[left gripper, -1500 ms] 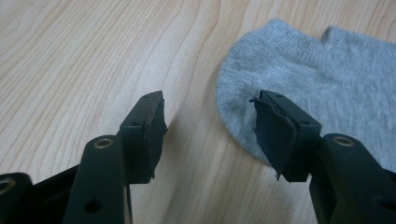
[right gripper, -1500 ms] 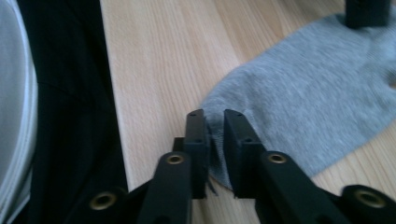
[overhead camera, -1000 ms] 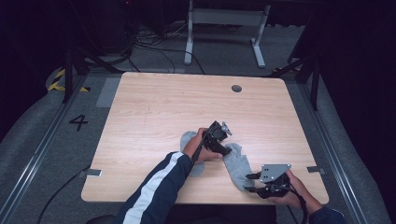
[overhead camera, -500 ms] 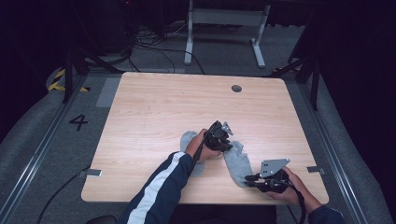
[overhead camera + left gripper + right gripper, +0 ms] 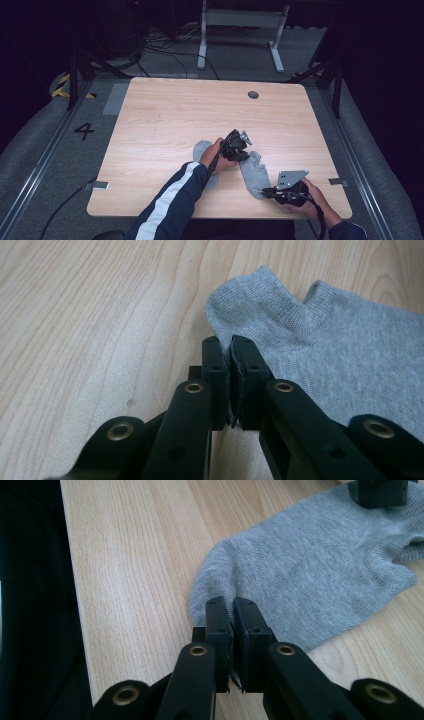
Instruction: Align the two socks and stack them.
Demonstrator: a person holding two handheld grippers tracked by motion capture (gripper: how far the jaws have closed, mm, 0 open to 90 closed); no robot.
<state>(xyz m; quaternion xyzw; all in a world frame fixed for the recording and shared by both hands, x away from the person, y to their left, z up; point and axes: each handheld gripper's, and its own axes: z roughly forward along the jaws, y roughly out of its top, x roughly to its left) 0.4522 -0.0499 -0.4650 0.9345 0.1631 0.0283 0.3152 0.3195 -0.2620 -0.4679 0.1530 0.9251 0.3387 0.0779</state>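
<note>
The far half of the wooden table [image 5: 190, 107] lies bare, so a hand can sweep freely there; the one thing on it is a small dark round cap [image 5: 253, 94] set flush near the far edge, right of centre. The left side is open too. Crowding sits at the near right: two grey socks, one [image 5: 252, 172] lying between the left gripper [image 5: 239, 150] and the right gripper [image 5: 266, 192], the other sock [image 5: 201, 149] under the left forearm [image 5: 175, 200], which bars the near middle.
</note>
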